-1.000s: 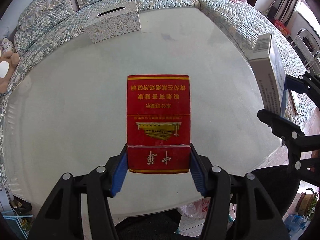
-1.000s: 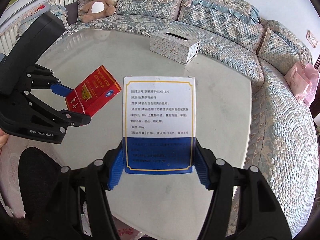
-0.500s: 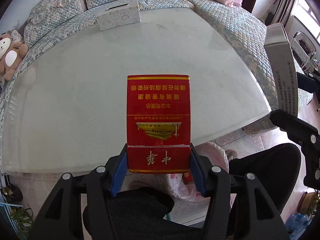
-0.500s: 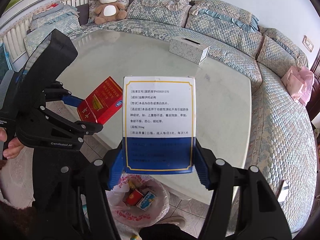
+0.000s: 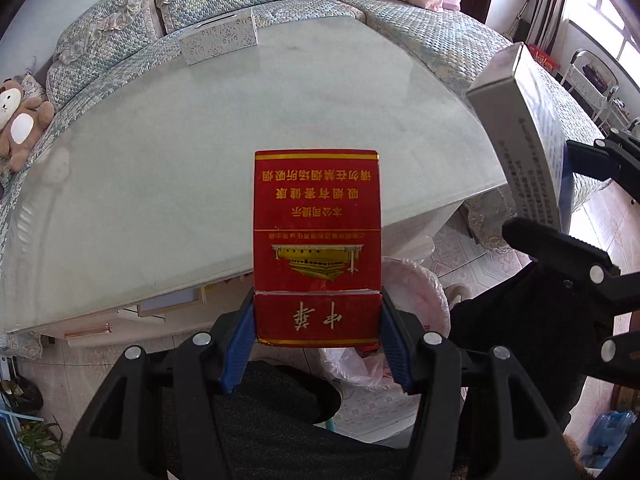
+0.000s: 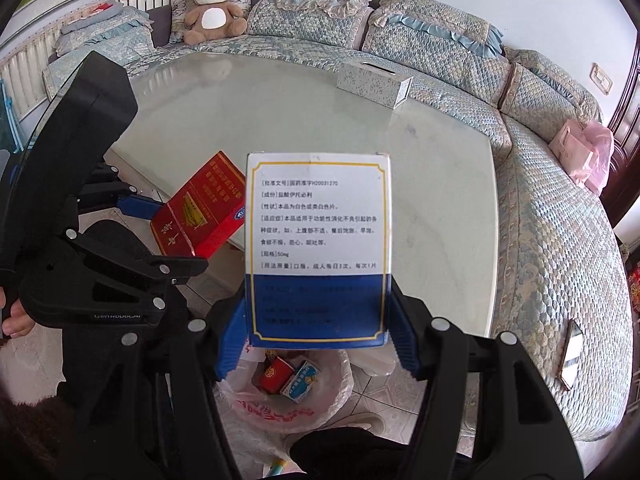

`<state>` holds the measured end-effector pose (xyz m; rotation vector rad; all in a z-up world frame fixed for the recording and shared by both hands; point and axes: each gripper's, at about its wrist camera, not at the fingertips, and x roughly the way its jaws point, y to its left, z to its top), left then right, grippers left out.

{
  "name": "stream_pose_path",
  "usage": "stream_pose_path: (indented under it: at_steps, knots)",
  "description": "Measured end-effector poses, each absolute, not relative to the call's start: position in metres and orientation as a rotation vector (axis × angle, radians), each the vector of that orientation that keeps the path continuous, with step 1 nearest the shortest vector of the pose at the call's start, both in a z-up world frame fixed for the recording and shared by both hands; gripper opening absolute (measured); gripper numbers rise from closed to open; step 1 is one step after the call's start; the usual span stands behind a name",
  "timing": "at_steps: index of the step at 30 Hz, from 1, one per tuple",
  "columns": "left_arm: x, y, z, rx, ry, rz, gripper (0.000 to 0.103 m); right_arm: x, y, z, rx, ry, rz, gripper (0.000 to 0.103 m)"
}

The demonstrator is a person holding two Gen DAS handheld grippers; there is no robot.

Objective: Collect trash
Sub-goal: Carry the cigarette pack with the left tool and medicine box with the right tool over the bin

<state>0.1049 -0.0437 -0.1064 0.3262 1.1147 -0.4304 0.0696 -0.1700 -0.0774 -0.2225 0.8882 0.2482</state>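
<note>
- Left wrist view, progress: I have the left gripper [image 5: 318, 340] clamped on the red cigarette pack [image 5: 316, 240], jaws set at a middling width against its two side faces. The pack is off the desk [image 5: 160, 168] and hangs over the desk's near edge, above the floor.
- Left wrist view, remaining: the pink-white trash bag [image 5: 404, 300] shows just behind and below the pack. I judge the release into it is not yet done.
- Left wrist view, desk: only the patterned tissue box [image 5: 218, 40] stands on it, at the far edge; I see no loose trash left there.
- Left wrist view, object: the pack is a rigid red carton with gold lettering, held by its lid end, print upside down, slightly scuffed at the lid seam.
- Right wrist view, progress: the right gripper [image 6: 316, 344] grips the blue-and-white medicine box [image 6: 318, 240], jaws at a middling width on its blue lower part. The box is held over the open trash bag [image 6: 292, 408].
- Right wrist view, done so far: the bag already contains a small red carton [image 6: 276, 374] and a small blue-white carton [image 6: 300, 384].
- Right wrist view, remaining: I judge both held items need dropping; the left gripper [image 6: 160, 232] with its pack sits beside the bag, not directly over it.
- Right wrist view, object: the box is flat-faced, undented, printed with a yellow border.
</note>
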Motion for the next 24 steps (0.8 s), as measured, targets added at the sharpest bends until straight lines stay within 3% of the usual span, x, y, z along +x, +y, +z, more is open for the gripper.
stream_pose_path:
  at_steps: [24]
  knots:
    - [0.092,-0.062,-0.216,0.288,1.309,-0.471,0.055,0.045,-0.176,-0.171,-0.133,1.067,0.231,0.060]
